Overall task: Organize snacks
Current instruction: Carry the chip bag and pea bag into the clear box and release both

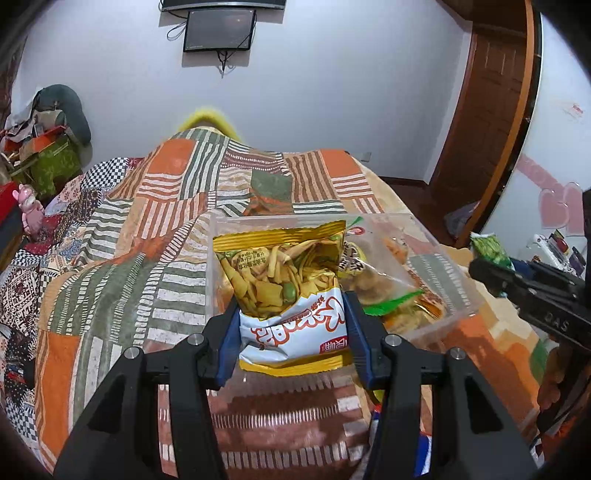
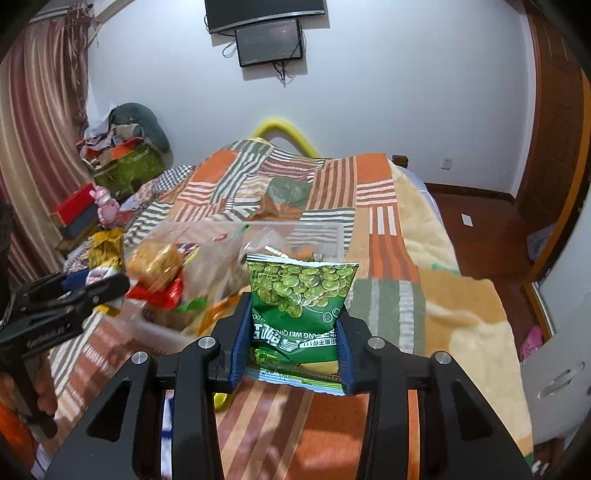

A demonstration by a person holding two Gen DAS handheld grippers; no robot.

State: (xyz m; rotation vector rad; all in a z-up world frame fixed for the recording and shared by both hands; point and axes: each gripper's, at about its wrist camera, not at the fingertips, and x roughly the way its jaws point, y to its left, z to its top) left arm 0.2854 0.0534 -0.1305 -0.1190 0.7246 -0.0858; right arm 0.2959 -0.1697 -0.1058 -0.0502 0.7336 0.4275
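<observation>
Patchwork quilt (image 1: 155, 229) on bed, wall screen (image 1: 219, 29), pink toy (image 1: 29, 210), wooden door (image 1: 487, 110).

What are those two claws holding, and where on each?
Left gripper: yellow snack bag, by its lower sides. Right gripper: green pea bag, likewise.

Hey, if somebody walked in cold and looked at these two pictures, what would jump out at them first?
Each tool grips a snack bag: the left tool holds a yellow mixed-snack packet, the right tool a green pea packet. Just beyond them a clear plastic box holding snacks sits on a bright patchwork quilt.
</observation>
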